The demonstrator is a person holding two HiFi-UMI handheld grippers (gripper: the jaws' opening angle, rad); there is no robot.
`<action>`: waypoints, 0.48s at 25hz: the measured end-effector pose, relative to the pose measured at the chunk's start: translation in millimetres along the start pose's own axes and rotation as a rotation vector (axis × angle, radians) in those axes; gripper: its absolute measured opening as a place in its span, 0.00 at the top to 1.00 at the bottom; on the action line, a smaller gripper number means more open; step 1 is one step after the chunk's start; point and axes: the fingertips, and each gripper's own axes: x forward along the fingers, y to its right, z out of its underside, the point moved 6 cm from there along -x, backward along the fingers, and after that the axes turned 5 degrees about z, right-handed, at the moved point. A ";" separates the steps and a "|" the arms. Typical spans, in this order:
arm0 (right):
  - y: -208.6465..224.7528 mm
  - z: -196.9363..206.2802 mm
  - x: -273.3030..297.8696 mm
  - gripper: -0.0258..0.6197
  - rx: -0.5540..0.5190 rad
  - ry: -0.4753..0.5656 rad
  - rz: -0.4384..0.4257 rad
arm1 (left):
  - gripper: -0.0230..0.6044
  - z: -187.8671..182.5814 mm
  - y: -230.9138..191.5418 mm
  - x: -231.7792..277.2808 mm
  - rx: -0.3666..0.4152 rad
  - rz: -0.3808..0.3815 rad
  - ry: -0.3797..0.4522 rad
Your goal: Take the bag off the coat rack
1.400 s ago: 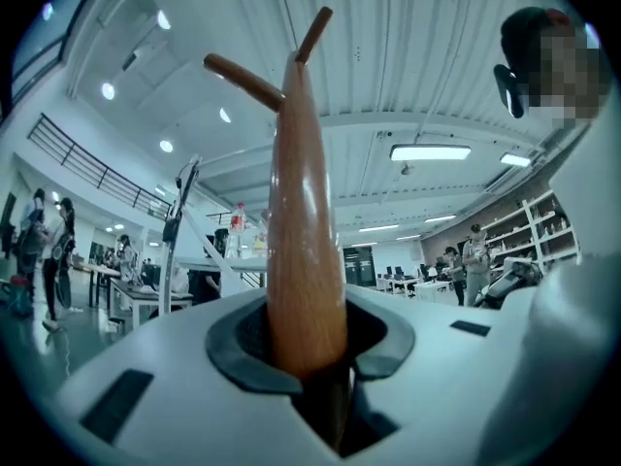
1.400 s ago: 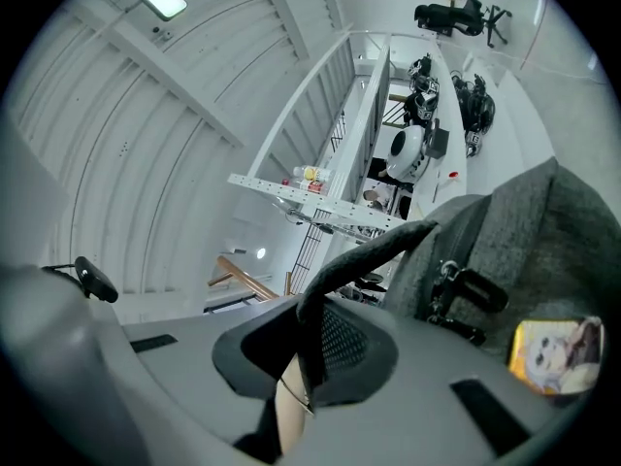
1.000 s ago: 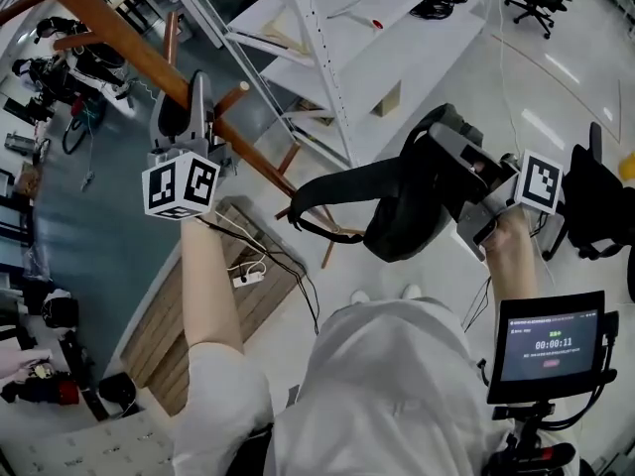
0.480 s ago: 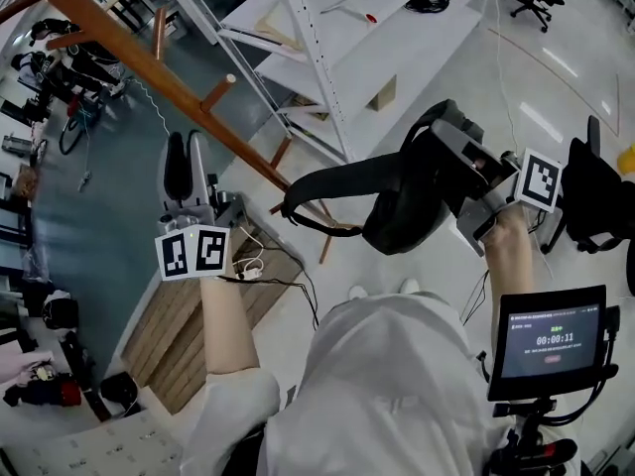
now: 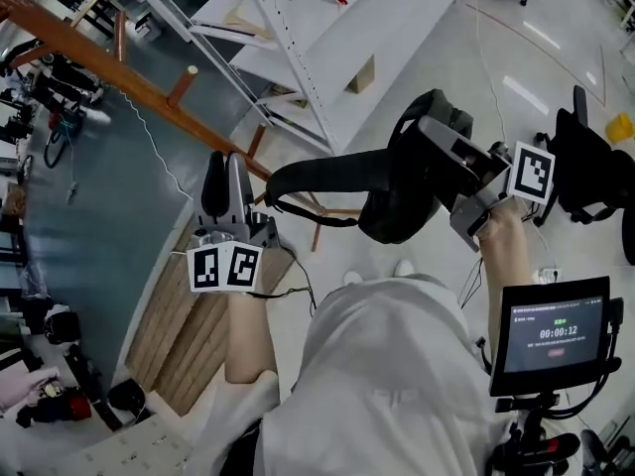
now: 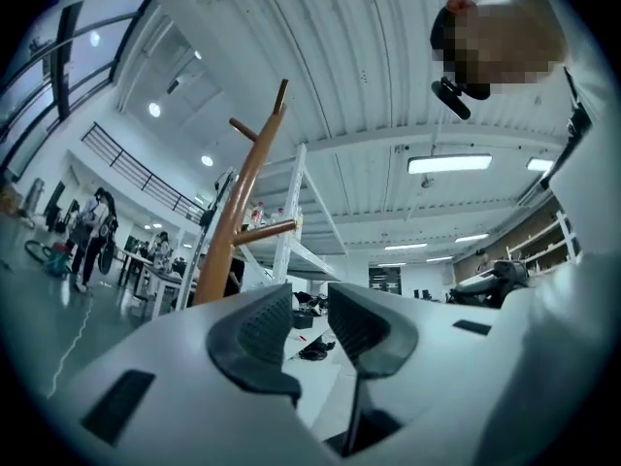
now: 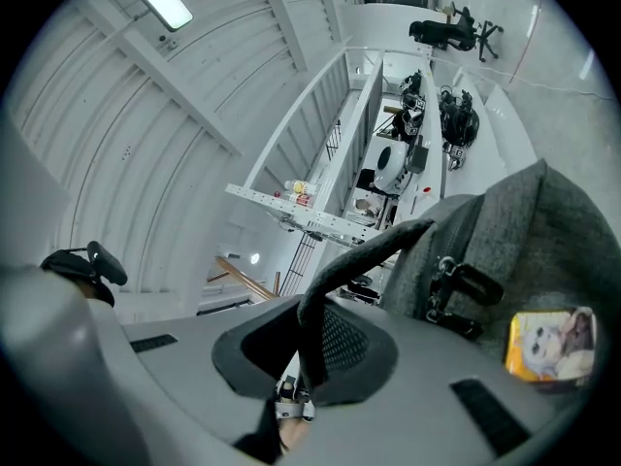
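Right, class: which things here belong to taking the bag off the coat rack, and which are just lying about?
Job in hand: dark grey fabric bag; orange-brown wooden coat rack; right gripper, shut on the bag's strap; left gripper, empty, its jaws have just been closing.

Lying about: white metal shelving unit; black office chair; small black timer screen.

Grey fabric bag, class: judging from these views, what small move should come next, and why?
Probably draw the dark grey fabric bag further from the brown wooden coat rack, towards the body. Its strap is pinched in the right gripper, and the bag hangs clear of the rack's pegs, so only carrying away seems left.
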 end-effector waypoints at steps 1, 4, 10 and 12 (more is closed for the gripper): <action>1.6 1.2 -3.3 0.91 0.002 -0.001 0.002 | 0.79 5.0 6.0 2.0 -0.029 0.013 -0.009; 7.2 6.6 -11.4 0.91 0.018 0.005 0.009 | 0.84 20.9 23.5 8.9 -0.036 0.065 -0.060; 21.3 16.8 -7.7 0.91 0.052 0.016 0.039 | 0.83 118.3 -28.7 -6.3 0.127 0.284 -0.468; 21.5 16.8 -8.9 0.91 0.056 0.016 0.042 | 0.80 159.8 -34.8 -24.4 0.245 0.316 -0.624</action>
